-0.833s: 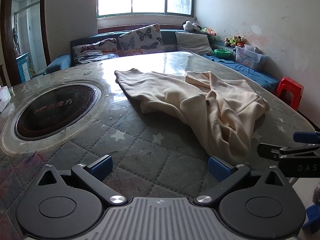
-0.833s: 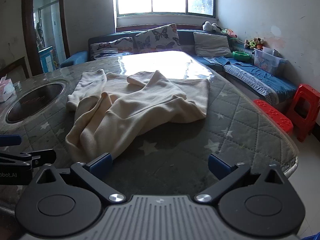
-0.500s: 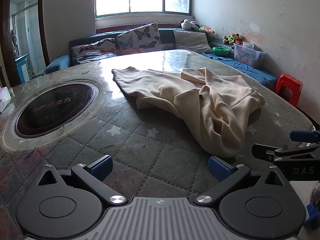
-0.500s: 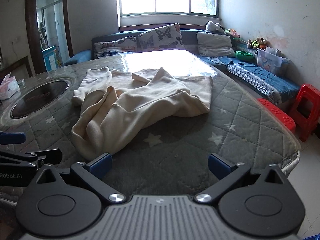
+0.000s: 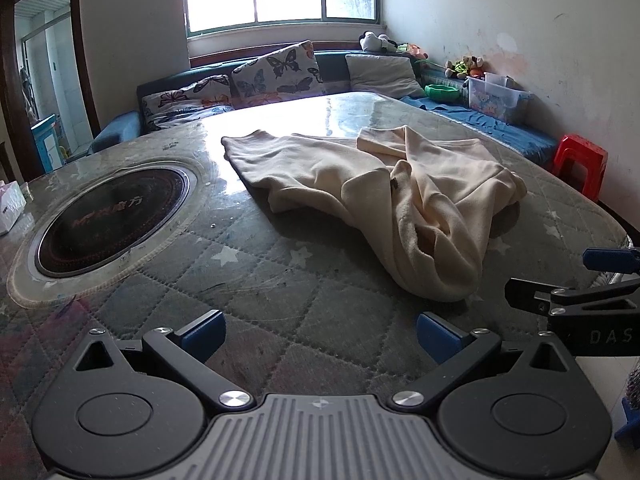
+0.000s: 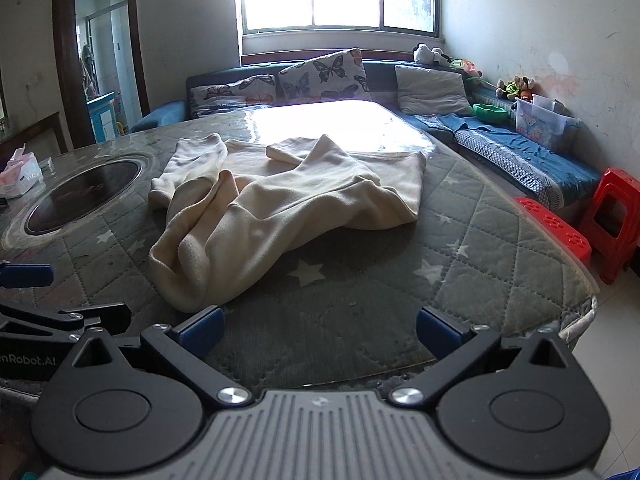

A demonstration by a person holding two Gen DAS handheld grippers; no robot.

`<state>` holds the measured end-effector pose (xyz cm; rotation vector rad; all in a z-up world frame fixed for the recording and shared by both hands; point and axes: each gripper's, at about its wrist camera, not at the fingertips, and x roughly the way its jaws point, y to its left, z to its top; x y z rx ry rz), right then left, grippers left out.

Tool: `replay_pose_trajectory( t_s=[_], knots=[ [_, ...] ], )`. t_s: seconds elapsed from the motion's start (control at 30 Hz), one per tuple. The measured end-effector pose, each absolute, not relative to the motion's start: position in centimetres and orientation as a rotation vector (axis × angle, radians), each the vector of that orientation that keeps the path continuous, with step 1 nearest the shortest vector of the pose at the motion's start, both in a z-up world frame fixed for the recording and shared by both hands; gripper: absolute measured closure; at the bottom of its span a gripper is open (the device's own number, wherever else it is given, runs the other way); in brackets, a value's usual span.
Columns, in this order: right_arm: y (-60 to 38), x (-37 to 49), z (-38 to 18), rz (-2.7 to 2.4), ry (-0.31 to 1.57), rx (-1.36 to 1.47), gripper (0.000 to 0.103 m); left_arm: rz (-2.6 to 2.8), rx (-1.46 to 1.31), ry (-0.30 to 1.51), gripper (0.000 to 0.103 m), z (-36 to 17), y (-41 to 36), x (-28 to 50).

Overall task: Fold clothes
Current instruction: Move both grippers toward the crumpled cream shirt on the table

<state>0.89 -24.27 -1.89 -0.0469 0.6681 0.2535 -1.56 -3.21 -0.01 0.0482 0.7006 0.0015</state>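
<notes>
The cream garment (image 5: 384, 196) (image 6: 280, 204) lies crumpled and unfolded on the quilted bench (image 5: 248, 280) (image 6: 460, 248), beside the round inset cooktop (image 5: 112, 216) (image 6: 84, 196), lying just as it did in the earlier frames. Both views now sit a little farther back than 0.8 s ago, so more bare quilting shows in front of the cloth's near edge. The left hand-held gripper (image 5: 320, 330) and the right hand-held gripper (image 6: 318, 328) each hover over the bench's near edge with blue-padded fingers spread wide apart, holding nothing, just short of the garment.
</notes>
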Motion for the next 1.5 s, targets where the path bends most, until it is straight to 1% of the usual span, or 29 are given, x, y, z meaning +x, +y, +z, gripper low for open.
replay_pose_trajectory(
  t_s=[0.9, 1.2, 1.27, 1.4, 1.43, 1.5],
  knots=[
    [-23.6, 2.4, -1.6, 0.260, 0.681, -0.067, 0.000, -0.019, 0.061, 0.720, 0.000, 0.7, -3.2, 0.0],
    [-23.1, 4.3, -0.4, 0.264, 0.659, -0.078, 0.001, -0.011, 0.056, 0.689, 0.000, 2.2, -2.0, 1.7],
    [-23.0, 4.9, 0.0, 0.266, 0.652, -0.076, 0.003, -0.007, 0.060, 0.679, 0.000, 2.7, -1.7, 2.2],
    [-22.8, 6.7, 0.8, 0.275, 0.649, -0.071, 0.005, -0.005, 0.064, 0.667, 0.000, 3.3, -1.1, 3.4],
    [-22.7, 7.1, 1.0, 0.278, 0.649, -0.068, 0.008, -0.005, 0.064, 0.665, 0.000, 3.5, -1.0, 3.8],
    [-22.7, 8.1, 1.2, 0.284, 0.652, -0.055, 0.009, -0.005, 0.067, 0.662, 0.000, 3.7, -0.8, 4.6]
  ],
)
